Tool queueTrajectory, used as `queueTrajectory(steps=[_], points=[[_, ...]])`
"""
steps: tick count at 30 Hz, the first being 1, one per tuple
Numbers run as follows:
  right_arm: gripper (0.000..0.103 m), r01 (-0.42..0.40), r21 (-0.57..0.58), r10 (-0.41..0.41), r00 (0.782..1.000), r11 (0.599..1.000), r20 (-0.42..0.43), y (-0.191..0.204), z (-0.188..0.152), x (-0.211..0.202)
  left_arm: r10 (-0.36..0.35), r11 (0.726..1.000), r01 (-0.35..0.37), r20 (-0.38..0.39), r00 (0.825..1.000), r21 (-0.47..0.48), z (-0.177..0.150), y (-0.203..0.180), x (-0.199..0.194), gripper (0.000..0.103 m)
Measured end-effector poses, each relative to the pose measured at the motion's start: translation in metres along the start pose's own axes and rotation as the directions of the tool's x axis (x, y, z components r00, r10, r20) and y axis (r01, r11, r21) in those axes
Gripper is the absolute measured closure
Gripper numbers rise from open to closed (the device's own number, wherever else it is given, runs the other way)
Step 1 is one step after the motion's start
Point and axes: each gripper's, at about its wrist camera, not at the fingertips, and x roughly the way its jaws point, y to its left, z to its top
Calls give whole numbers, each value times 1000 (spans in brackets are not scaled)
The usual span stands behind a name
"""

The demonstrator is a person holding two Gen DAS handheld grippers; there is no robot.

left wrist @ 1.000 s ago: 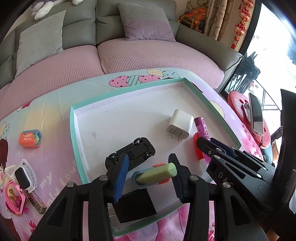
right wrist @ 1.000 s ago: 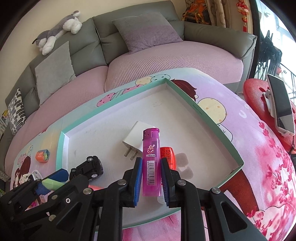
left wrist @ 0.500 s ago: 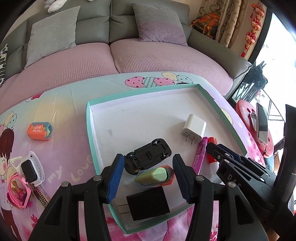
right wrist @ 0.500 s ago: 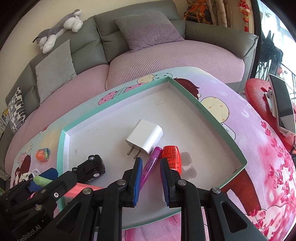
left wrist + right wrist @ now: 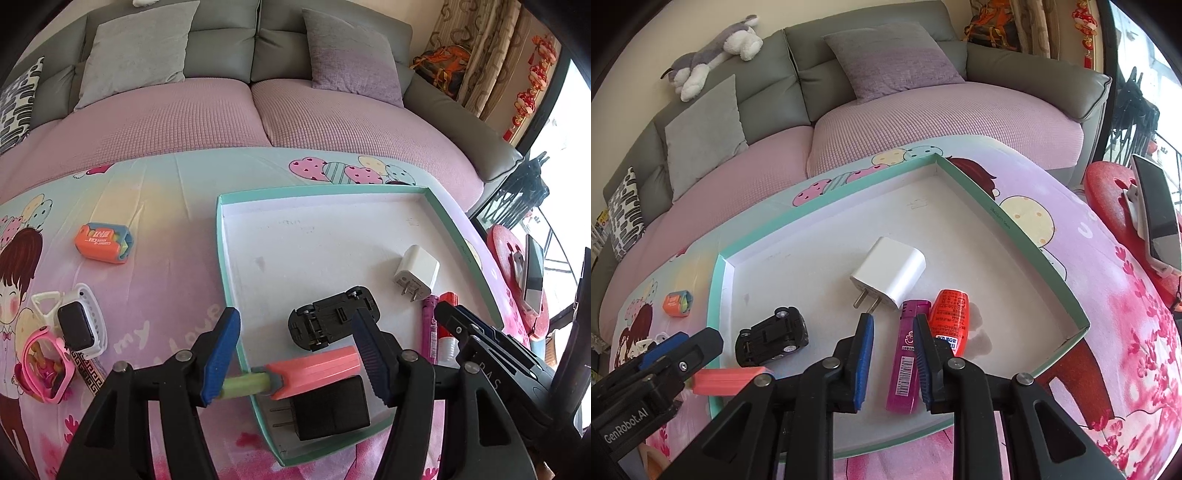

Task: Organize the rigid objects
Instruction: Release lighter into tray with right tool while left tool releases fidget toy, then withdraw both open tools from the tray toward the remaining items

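A teal-rimmed white tray (image 5: 221, 236) (image 5: 1015, 229) holds a black toy car (image 5: 332, 323) (image 5: 772, 336), a white charger (image 5: 417, 273) (image 5: 890, 271), a black charger (image 5: 332, 410), a purple lighter (image 5: 907, 358) (image 5: 428, 332) and a red tube (image 5: 951, 315). A pink and green marker (image 5: 310, 371) (image 5: 727, 380) lies across the tray's left rim. My left gripper (image 5: 295, 356) is open above the marker. My right gripper (image 5: 892, 360) is open, with the lighter lying flat between its fingers.
Left of the tray on the printed cloth lie an orange case (image 5: 103, 242) (image 5: 677, 303), a white watch (image 5: 79, 325) and a pink watch (image 5: 46, 365). A sofa with cushions (image 5: 886, 62) stands behind. A red stool with a phone (image 5: 1156, 214) stands at the right.
Both grippers opened and drew back. The left let go of the marker, which now lies across the tray rim. The right let go of the lighter, which now lies flat in the tray.
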Motion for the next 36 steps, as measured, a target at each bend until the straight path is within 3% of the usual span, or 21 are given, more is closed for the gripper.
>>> queueTrajectory(steps=[8,9,11,15,21,25,33,36], points=[[77,-2,-26,2,1000,1000,-6,7,-1,2,35,999,-35,20,999,-31,1,14,-6,31],[74,-1,-31,1,1000,1000,-8,8,-1,2,44,998,-44,20,999,-38,1,16,-6,31],[53,-1,-41,1,1000,999,-9,11,-2,3,64,996,-62,22,998,-57,1,23,-5,31],[45,-11,-64,11,1000,998,-3,18,-3,3,104,990,-101,28,994,-97,0,38,-5,13],[22,-10,-107,10,1000,994,-3,29,-5,6,183,973,-175,35,983,-152,-3,61,-7,11],[1,1,-141,0,1000,990,5,36,-7,8,199,963,-190,28,980,-192,-5,74,-7,11],[0,16,-165,-13,1000,986,22,45,-8,9,239,945,-219,56,969,-244,-9,93,-15,11],[0,18,-177,-13,1000,984,26,49,-9,8,263,936,-239,61,963,-258,-11,101,-19,0]])
